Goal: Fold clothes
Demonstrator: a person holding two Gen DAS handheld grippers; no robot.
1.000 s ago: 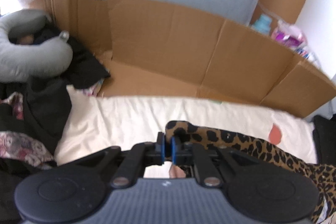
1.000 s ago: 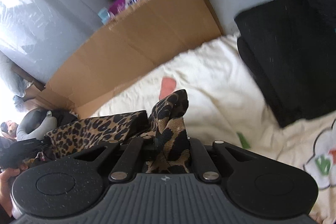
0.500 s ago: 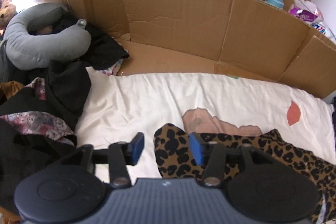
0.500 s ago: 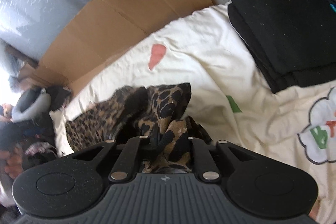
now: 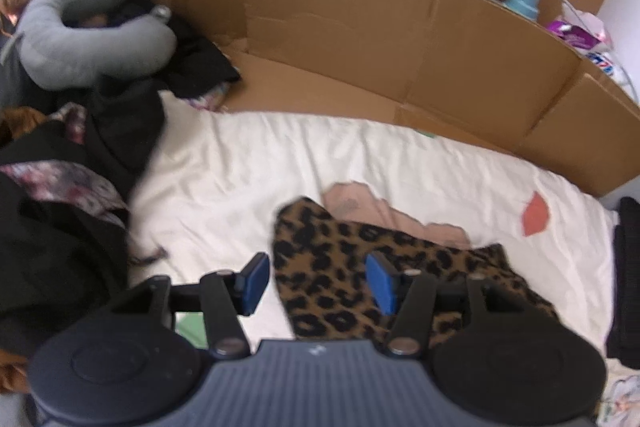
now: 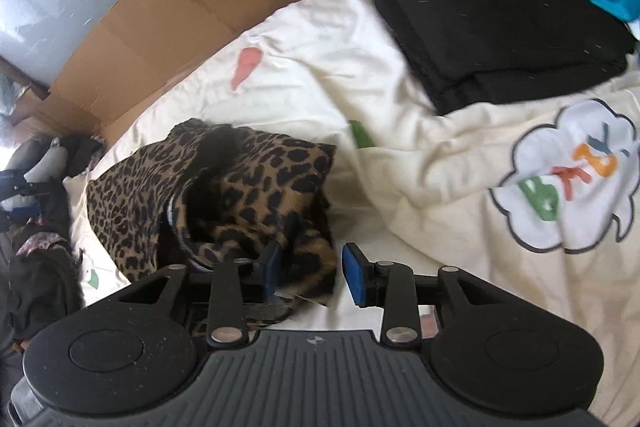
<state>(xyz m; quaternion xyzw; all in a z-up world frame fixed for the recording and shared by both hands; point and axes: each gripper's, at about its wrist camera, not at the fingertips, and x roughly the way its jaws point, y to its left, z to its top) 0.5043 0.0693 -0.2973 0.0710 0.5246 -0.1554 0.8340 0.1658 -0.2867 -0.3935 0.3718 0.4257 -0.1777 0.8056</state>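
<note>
Both our left gripper [image 5: 316,281] and right gripper [image 6: 310,273] gape wide, grasping nothing, over the leopard-print garment [image 6: 224,187] lying bunched on the bed [image 6: 400,67]. We judge it light, soft and floppy; we would pinch it at a hem corner.

The bed is covered by a cream sheet [image 6: 304,67], and on it lie a leopard-print garment [image 6: 224,195] in the middle, folded black clothes [image 6: 496,19] far right and a dark clothes pile [image 5: 68,211] left.
</note>
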